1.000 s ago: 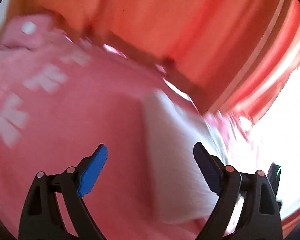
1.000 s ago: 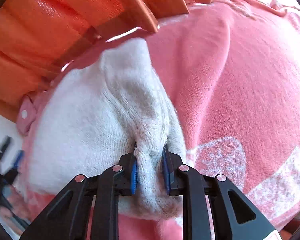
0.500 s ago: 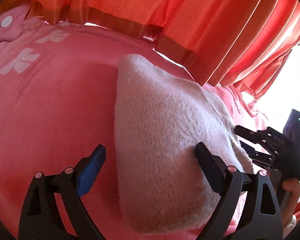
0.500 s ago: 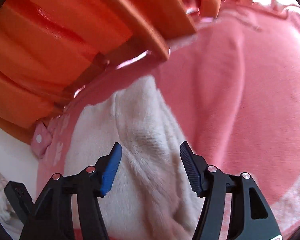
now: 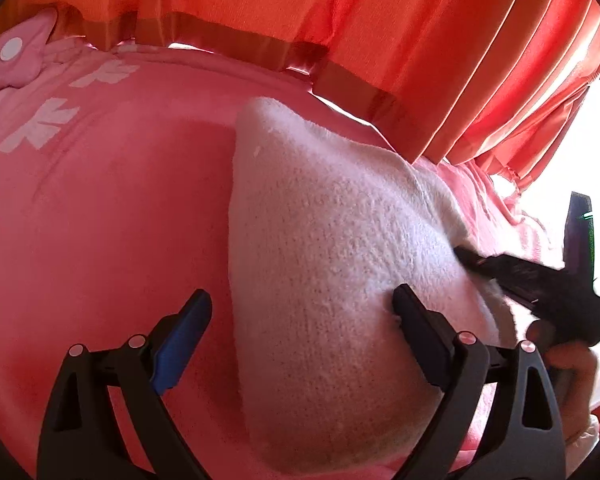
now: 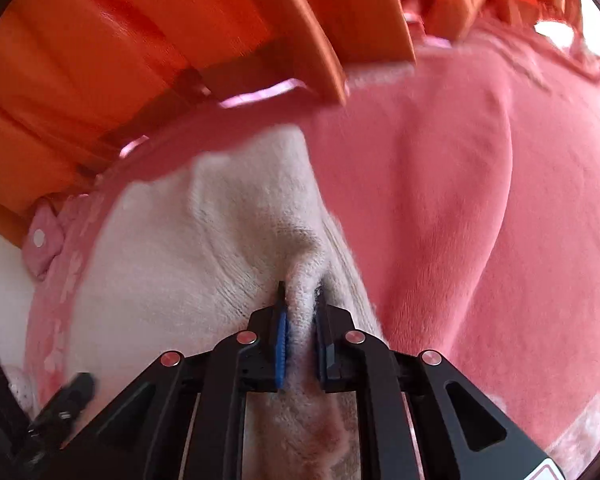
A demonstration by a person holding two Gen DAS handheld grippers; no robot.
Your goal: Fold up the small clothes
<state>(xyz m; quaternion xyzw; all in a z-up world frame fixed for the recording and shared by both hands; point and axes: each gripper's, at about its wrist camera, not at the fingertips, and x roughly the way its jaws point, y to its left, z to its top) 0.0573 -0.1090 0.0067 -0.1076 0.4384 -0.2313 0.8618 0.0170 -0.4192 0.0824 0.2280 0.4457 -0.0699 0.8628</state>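
Note:
A small white knitted garment (image 5: 332, 264) lies on a pink blanket (image 5: 100, 220); it also shows in the right wrist view (image 6: 204, 240). My left gripper (image 5: 300, 320) is open, its fingers spread over the garment's near left edge, just above it. My right gripper (image 6: 302, 312) is shut on a raised fold of the white garment. It shows in the left wrist view (image 5: 472, 260) at the garment's right edge, with the hand that holds it.
Orange curtains (image 5: 340, 20) hang close behind the blanket's far edge and show in the right wrist view (image 6: 140, 40). A pink plush shape with a white dot (image 5: 16, 60) lies at the far left. The blanket has white prints (image 5: 44, 124).
My right gripper, open half a second ago, has closed on a fold of the white garment. My left gripper stays open and has steadied over the garment's left edge.

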